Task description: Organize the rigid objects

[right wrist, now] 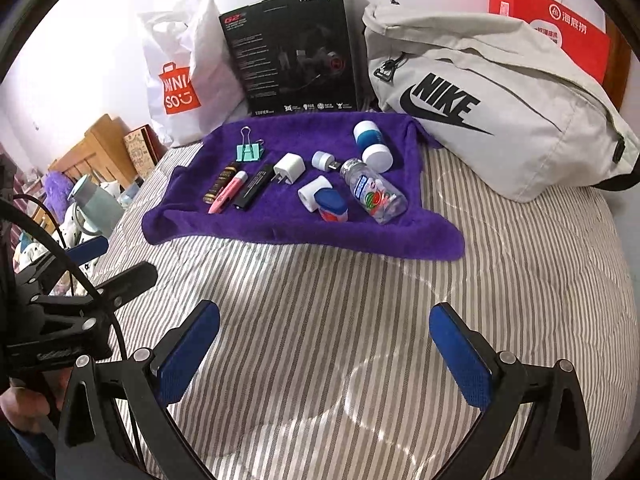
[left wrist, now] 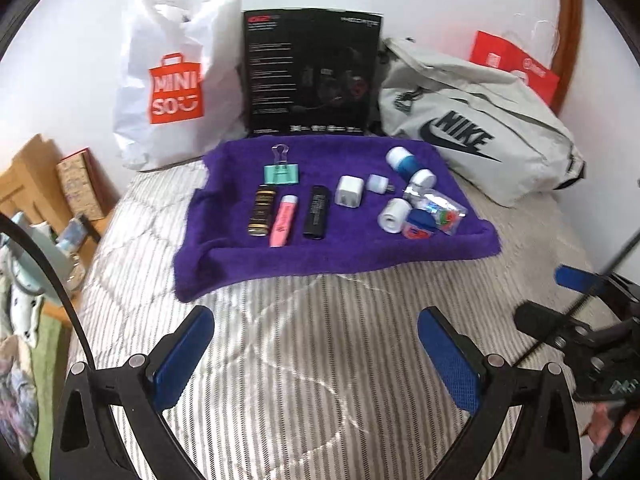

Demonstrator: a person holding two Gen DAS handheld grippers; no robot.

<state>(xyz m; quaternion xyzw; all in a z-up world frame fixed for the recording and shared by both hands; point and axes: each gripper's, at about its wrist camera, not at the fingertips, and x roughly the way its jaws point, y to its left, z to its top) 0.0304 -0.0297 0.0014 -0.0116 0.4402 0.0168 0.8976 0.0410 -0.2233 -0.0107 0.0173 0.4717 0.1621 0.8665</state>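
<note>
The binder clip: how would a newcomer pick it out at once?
Find the purple towel spread on the striped bed. At its far left corner, beyond three tubes lying side by side, sits the binder clip. It alone is mint green with wire handles.

The purple towel [right wrist: 280, 232] looks plush and matt on the striped quilted cloth bed [right wrist: 400, 340]. The bottle [right wrist: 374, 192] is clear glossy plastic. The binder clip [right wrist: 250, 152] has wire metal handles.

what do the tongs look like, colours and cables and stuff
Both the left tongs and the right tongs have black angular arms with silver rivets, each ending in a flat blue textured pad. A thin black cable loops beside the left one. No sleeves are visible.
</note>
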